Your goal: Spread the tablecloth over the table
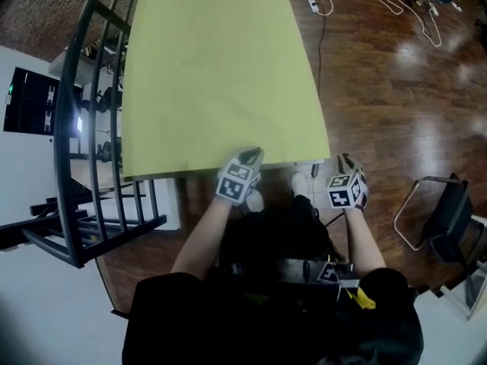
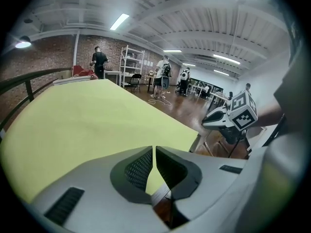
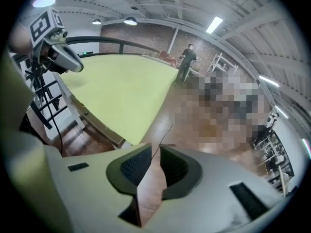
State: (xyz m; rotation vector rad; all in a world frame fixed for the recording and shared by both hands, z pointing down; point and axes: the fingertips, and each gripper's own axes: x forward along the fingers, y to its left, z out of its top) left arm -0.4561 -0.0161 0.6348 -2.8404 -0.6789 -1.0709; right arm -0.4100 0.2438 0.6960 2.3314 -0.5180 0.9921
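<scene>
The yellow-green tablecloth (image 1: 217, 74) lies flat over the long table and reaches its near edge. My left gripper (image 1: 253, 157) rests at the middle of that near edge, its jaws (image 2: 154, 149) closed to a sliver with the cloth (image 2: 87, 125) showing behind the gap. Whether the cloth's hem is pinched I cannot tell. My right gripper (image 1: 346, 162) hangs off the table's near right corner, beside the cloth (image 3: 116, 91) and apart from it. Its jaws (image 3: 156, 149) stand a little apart with only wood floor showing between them.
A black metal rail frame (image 1: 76, 128) runs along the table's left side. A black folding chair (image 1: 449, 211) stands on the wood floor at the right. Cables (image 1: 411, 6) lie on the floor at the far end. People (image 2: 99, 62) stand far back by shelves.
</scene>
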